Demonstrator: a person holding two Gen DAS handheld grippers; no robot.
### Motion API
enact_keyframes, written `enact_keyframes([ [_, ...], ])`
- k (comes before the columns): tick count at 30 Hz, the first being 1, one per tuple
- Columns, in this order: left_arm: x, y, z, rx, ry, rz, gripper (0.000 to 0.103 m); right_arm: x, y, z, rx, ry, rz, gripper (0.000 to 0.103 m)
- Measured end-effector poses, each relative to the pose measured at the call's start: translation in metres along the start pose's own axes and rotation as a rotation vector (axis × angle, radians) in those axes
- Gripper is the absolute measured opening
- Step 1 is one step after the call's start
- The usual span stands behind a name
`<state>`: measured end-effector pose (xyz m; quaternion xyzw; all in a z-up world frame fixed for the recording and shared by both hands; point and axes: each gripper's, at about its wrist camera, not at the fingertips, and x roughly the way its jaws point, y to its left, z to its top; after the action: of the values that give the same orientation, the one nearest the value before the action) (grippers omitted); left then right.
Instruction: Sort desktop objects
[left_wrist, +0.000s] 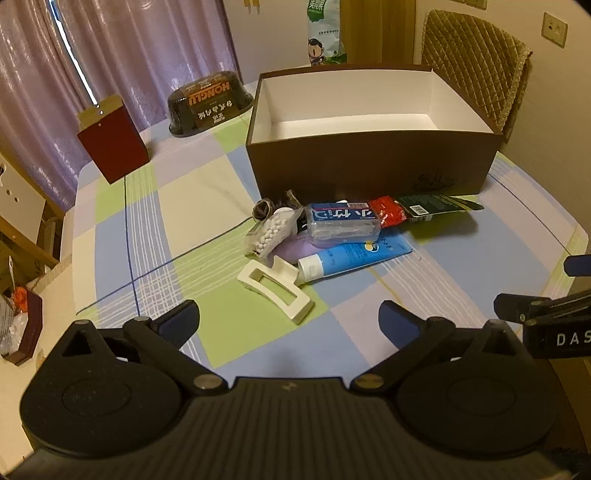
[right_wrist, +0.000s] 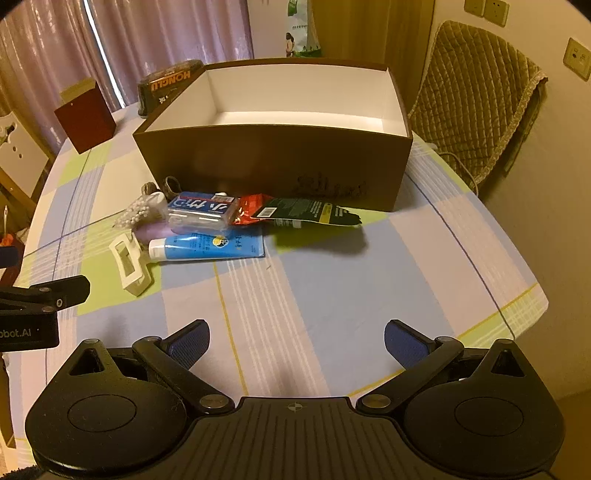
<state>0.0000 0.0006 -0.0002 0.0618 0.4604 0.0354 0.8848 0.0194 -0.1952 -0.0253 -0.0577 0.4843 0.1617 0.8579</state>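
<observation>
Your left gripper (left_wrist: 289, 320) and right gripper (right_wrist: 297, 341) hover side by side, level with each other, both with jaws spread wide apart and holding nothing.

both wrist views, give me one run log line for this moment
left gripper: open, empty | right gripper: open, empty | brown box: empty | hair clip, blue tube: on table, unsorted

Matt brown cardboard box (left_wrist: 369, 162), smooth white inside. Woven checked tablecloth (left_wrist: 177, 206). Glossy cream plastic hair claw (left_wrist: 275, 290). Shiny blue plastic tube (left_wrist: 354, 258). Quilted cloth is draped over the chair (left_wrist: 476, 62).
</observation>
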Motion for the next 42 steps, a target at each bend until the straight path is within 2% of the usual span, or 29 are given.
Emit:
enact_keyframes([
  [4, 0.001, 0.006, 0.001, -0.013, 0.013, -0.010, 0.102, -0.003, 0.001, 0.003, -0.002, -0.004, -0.016, 0.103],
  [9, -0.002, 0.000, 0.000, 0.011, -0.004, 0.015, 0.102, -0.006, -0.003, 0.009, 0.000, -0.008, -0.012, 0.103],
  [12, -0.006, 0.005, 0.001, -0.008, -0.006, -0.004, 0.102, -0.004, -0.002, 0.004, -0.007, -0.017, -0.006, 0.103],
  [42, -0.005, 0.011, 0.001, -0.037, -0.007, -0.007, 0.102, -0.002, 0.008, 0.018, -0.051, -0.037, 0.008, 0.103],
])
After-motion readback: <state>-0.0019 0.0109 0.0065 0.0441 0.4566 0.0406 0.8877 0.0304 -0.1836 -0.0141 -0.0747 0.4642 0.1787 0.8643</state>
